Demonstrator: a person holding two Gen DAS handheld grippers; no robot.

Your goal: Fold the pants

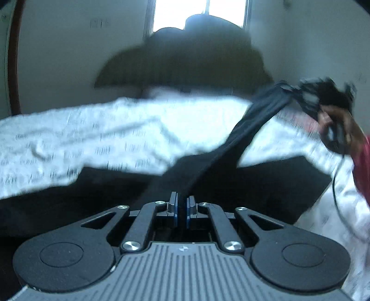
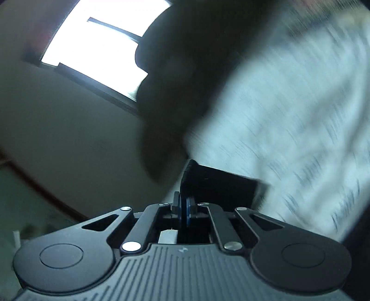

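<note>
The dark pants (image 1: 252,120) stretch as a taut band across the white patterned bed sheet (image 1: 97,136), from my left gripper (image 1: 182,203) up to my right gripper (image 1: 298,91) at the upper right. My left gripper is shut on the pants' near edge. In the right wrist view my right gripper (image 2: 184,206) is shut on a folded dark edge of the pants (image 2: 217,185), held above the sheet (image 2: 289,129). Both views are motion-blurred.
A large dark bulky mass (image 1: 185,58) lies at the far end of the bed below a bright window (image 1: 198,14). More dark cloth (image 1: 277,185) covers the near bed. The person's hand and red sleeve (image 1: 360,162) are at the right. A window (image 2: 97,53) shows up left.
</note>
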